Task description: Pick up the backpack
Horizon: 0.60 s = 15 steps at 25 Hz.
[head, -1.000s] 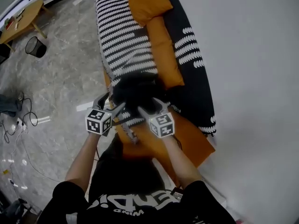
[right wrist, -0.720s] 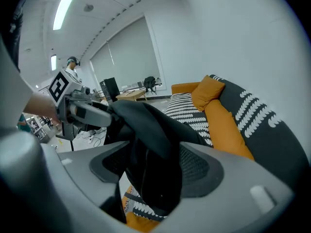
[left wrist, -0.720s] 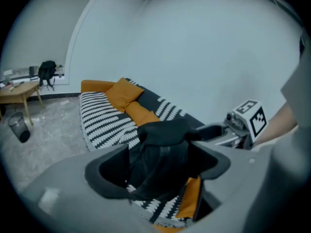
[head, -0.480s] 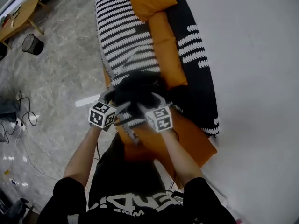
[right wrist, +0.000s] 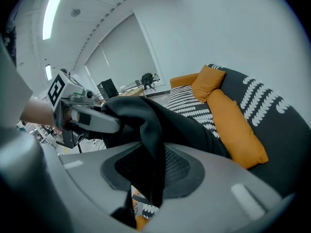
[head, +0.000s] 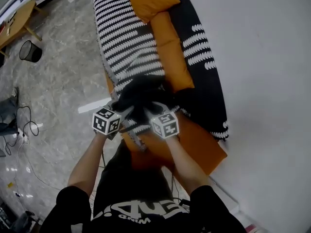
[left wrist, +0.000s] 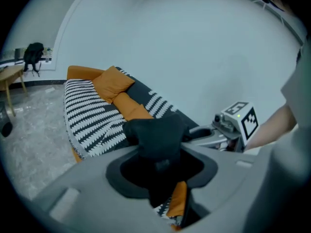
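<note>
My left gripper (left wrist: 160, 166), right gripper (right wrist: 150, 171) just closed, each pinching backpack (head: 141, 91) fabric; bag on sofa (head: 200, 145), lift not yet done

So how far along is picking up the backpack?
Done: the left tongs and the right tongs have just closed on the black backpack. In hand: that two-sided grip on its fabric. Left: the lift; the backpack appears to rest on the sofa.

The backpack (head: 141, 93) lies on the sofa (head: 195, 141), cushions (head: 171, 57) beyond.
</note>
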### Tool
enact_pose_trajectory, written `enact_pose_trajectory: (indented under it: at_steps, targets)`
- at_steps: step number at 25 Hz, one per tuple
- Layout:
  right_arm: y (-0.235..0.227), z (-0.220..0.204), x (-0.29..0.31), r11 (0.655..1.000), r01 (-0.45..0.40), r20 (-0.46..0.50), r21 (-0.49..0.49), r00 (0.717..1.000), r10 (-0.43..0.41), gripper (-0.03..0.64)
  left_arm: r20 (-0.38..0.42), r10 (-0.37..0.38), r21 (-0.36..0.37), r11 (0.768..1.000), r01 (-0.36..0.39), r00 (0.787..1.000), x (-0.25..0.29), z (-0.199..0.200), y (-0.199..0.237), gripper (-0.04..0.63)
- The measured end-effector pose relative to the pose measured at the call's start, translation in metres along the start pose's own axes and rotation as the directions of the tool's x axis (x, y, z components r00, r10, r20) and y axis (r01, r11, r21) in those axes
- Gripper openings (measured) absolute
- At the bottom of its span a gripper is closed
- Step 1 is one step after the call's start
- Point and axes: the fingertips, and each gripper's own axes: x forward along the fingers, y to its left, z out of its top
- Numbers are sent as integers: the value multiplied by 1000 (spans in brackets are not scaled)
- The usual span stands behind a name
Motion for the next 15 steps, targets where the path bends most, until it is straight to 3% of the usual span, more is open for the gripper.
enact_pose_trajectory:
  at_steps: [4, 9, 15]
  targets:
    - [3, -4, -4, 1000, 15, 1, 1, 1000, -15, 64, -20, -27, -33, 999, 27, 999, 1, -2, -5, 107]
    - [9, -8, -33, 999, 36, 34, 22, 999, -36, 54, -42, -27, 40, 999, 29, 999, -5, -2, -29, 90]
    - [9, -5, -74, 992, 72, 125, 101, 989, -84, 51, -12, -49, 75, 996, 50, 999, -8, 14, -69, 75]
